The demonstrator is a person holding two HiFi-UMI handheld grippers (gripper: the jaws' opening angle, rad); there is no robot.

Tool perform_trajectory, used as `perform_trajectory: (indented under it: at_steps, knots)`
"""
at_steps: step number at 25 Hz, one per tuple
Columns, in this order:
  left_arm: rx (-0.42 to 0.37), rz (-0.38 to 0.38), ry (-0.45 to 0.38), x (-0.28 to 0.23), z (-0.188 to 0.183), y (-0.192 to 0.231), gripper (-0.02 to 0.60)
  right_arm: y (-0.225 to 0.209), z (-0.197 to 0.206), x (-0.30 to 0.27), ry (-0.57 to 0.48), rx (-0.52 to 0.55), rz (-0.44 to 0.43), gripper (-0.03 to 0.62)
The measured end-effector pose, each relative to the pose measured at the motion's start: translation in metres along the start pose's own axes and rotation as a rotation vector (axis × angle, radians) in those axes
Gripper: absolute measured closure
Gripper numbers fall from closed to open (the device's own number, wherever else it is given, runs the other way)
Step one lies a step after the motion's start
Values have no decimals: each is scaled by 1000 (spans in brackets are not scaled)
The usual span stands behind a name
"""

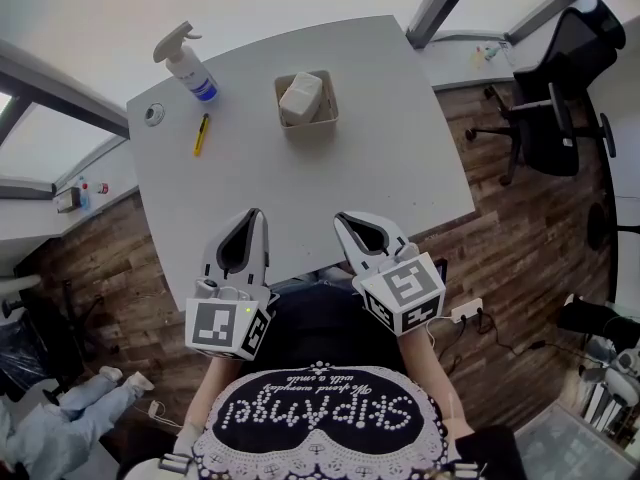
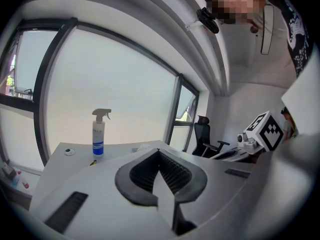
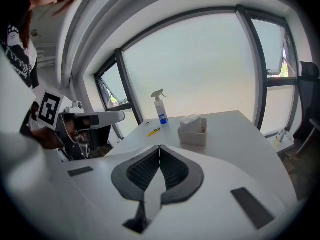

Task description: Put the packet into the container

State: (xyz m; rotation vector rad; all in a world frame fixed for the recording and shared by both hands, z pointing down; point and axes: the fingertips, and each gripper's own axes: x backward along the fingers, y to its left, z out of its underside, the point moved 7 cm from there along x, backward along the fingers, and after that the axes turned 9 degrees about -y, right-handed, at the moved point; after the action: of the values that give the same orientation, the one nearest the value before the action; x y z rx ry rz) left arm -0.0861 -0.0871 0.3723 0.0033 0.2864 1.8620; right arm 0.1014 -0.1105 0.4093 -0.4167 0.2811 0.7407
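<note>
A white packet [image 1: 300,96] lies inside a small beige container [image 1: 329,118] at the far middle of the grey table [image 1: 380,168]. In the right gripper view the packet [image 3: 190,122] sticks up out of the container [image 3: 193,138]. My left gripper [image 1: 256,214] and right gripper [image 1: 341,218] hover side by side over the table's near edge, well short of the container. Both are shut with nothing between the jaws. The left gripper view shows its own tips [image 2: 159,152] meeting, and the right gripper view shows the same for its tips [image 3: 159,148].
A spray bottle [image 1: 186,63] stands at the far left corner, with a round grommet [image 1: 153,115] and a yellow pen [image 1: 201,134] beside it. A black office chair [image 1: 555,88] stands beyond the table's right side on the wooden floor.
</note>
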Motion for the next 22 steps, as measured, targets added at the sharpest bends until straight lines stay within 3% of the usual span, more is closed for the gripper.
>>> perform_trajectory:
  at_steps: [22]
  knots:
    - [22,2,3,-4,1,-3,572,-4,1,3,9,-3,-4,580]
